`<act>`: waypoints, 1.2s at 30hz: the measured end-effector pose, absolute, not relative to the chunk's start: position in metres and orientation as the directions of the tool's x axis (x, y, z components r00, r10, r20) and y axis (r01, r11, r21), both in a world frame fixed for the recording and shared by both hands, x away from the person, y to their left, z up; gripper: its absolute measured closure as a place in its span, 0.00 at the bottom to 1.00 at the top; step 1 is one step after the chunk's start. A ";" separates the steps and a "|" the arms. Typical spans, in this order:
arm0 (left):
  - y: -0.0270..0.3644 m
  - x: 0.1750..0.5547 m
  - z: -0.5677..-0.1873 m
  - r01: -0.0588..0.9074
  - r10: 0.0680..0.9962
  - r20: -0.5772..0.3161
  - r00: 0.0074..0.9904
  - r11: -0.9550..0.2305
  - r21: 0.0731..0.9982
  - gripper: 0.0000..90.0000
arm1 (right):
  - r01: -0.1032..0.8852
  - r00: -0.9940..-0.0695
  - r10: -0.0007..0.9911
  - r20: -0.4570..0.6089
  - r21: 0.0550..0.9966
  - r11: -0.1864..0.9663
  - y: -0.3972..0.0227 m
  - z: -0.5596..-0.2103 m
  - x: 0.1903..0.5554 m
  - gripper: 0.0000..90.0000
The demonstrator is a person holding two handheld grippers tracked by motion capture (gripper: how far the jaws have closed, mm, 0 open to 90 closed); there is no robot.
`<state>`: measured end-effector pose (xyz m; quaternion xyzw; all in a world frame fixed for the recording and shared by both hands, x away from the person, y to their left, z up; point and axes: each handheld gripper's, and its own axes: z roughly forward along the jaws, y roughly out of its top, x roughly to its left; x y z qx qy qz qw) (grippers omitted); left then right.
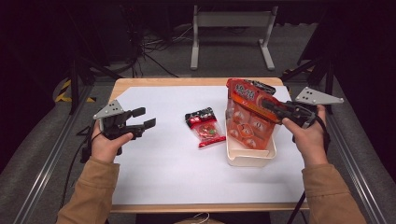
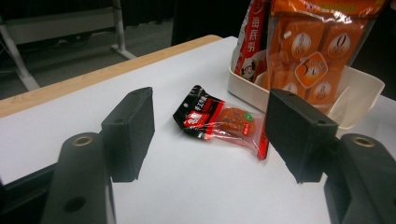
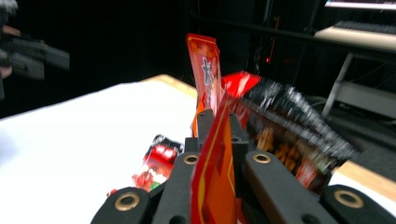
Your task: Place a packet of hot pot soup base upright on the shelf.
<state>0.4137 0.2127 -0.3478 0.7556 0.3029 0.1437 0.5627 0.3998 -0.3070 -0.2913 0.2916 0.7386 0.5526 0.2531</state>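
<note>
My right gripper (image 1: pixel 267 104) is shut on the top edge of a large orange snack bag (image 1: pixel 251 122), which hangs with its lower end inside a white bin (image 1: pixel 250 157). In the right gripper view the jaws (image 3: pixel 219 122) pinch the orange bag (image 3: pixel 212 168) edge-on. Behind it in the bin stands a red and black bag (image 1: pixel 247 87). A small red and black packet (image 1: pixel 205 127) lies flat on the white mat, left of the bin. My left gripper (image 1: pixel 144 117) hovers open and empty over the mat's left side; through its jaws (image 2: pixel 212 128) the packet (image 2: pixel 219 120) lies farther off.
The white mat (image 1: pixel 163 158) covers a wooden table (image 1: pixel 187 81). A metal-framed stand (image 1: pixel 231 32) is on the floor beyond the far edge. The bin (image 2: pixel 362 88) sits near the table's right side. Open mat lies between my left gripper and the packet.
</note>
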 end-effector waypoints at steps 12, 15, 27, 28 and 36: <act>0.207 0.418 -0.354 0.335 0.634 -0.144 0.760 -0.193 0.922 0.18 | 0.169 -0.696 0.717 -0.027 0.965 0.200 -0.313 -0.306 0.393 0.98; 0.204 0.419 -0.355 0.344 0.630 -0.150 0.762 -0.198 0.918 0.13 | 0.175 -0.692 0.721 -0.020 0.965 0.194 -0.313 -0.308 0.390 0.98; 0.189 0.423 -0.361 0.335 0.609 -0.165 0.776 -0.176 0.926 0.05 | 0.226 -0.665 0.743 0.074 0.968 0.106 -0.324 -0.307 0.382 0.63; 0.188 0.423 -0.361 0.333 0.612 -0.161 0.774 -0.177 0.926 0.05 | 0.230 -0.663 0.745 0.077 0.967 0.105 -0.325 -0.307 0.381 0.60; 0.183 0.423 -0.362 0.322 0.588 -0.156 0.793 -0.189 0.928 0.12 | 0.225 -0.623 0.781 0.056 0.968 0.110 -0.333 -0.307 0.368 0.38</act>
